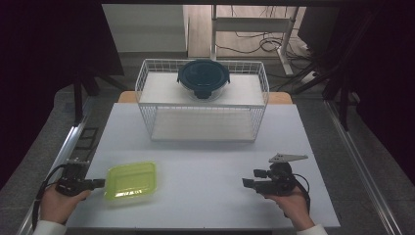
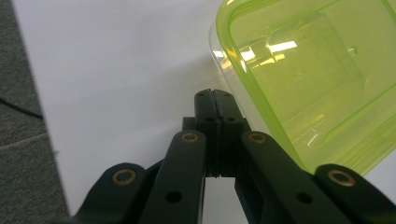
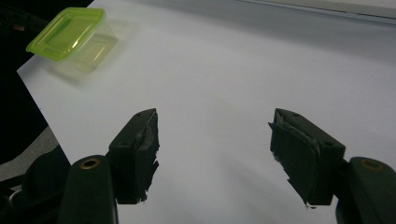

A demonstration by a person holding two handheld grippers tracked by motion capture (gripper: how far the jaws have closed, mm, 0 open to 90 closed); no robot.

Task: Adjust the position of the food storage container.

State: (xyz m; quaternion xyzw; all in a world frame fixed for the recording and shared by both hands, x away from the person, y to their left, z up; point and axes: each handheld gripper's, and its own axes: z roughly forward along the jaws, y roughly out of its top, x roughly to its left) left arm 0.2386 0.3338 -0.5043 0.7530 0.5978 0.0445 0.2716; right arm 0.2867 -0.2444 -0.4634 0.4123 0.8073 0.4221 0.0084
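**Left gripper at the green box**

The left gripper (image 1: 99, 183), jaws clenched on nothing, sits just beside the box (image 1: 131, 180) at the table's (image 1: 205, 200) near left. The right gripper (image 1: 247, 182) rests released, well apart. Next, probably: nudge or grasp the box toward the far basket (image 1: 147, 78).

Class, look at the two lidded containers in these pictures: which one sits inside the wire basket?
The round container with the dark lid, at the back of the wire basket. The green-lidded box lies on the table by the left tongs.
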